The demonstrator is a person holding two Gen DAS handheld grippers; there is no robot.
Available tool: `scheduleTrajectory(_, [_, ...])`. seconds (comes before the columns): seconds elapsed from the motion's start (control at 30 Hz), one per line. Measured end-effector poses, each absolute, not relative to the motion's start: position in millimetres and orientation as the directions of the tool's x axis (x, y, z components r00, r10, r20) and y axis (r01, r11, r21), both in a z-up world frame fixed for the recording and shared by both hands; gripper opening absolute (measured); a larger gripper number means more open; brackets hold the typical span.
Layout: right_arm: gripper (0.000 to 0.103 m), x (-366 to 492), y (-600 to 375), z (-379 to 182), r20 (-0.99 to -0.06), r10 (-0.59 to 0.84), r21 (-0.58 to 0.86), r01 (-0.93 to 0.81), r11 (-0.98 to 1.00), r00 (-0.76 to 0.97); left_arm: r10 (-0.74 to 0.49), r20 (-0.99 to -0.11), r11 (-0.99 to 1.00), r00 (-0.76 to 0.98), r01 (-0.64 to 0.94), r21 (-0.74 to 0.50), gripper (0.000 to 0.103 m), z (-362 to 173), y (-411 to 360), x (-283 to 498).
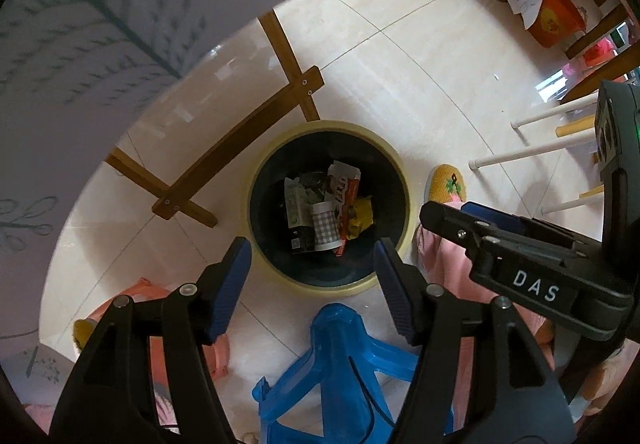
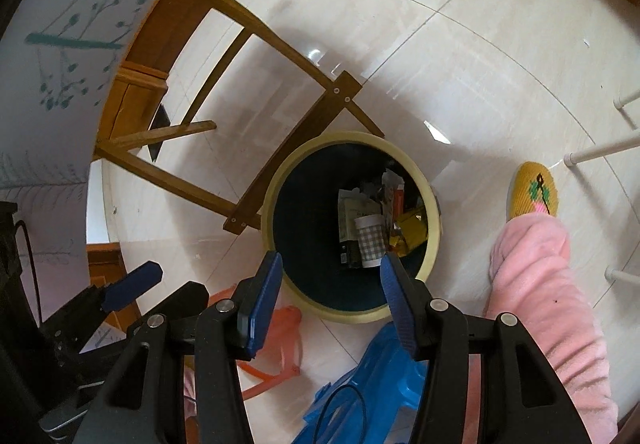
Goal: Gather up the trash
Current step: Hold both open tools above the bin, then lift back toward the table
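Both grippers point(image 1: 312, 284) point(image 2: 328, 296) gape over a cream-rimmed bin point(image 1: 400, 163) holding crumpled wrappers point(image 1: 362, 217).

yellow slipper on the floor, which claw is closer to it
Right. In the left wrist view the right claw reaches in beside the yellow slipper, its tip almost over it. The left claw hangs open over the near rim of the trash bin, on the bin's other side.
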State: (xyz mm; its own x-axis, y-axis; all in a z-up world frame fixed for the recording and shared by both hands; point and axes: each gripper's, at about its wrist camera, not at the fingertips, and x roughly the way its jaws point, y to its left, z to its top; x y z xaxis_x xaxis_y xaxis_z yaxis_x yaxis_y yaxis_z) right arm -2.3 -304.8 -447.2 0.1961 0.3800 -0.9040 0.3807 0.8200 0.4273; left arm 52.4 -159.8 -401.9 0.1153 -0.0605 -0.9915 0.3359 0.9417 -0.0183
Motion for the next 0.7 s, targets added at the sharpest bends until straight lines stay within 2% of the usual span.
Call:
scheduleTrajectory(0.43, [0.052,-32,-291,-393,-0.899,0.368,0.430,0.323,0.843,0.236,-0.077,-0.979,0.931,0.191,0.364,-0.002,0.060,-332,-159,20])
scheduleTrajectory(0.7, [0.052,-58,-288,-337,-0.878,0.373,0.455,0.281,0.845,0.300,-0.084,-0.973,0.924,0.214,0.383,0.004,0.060,-284,-155,3])
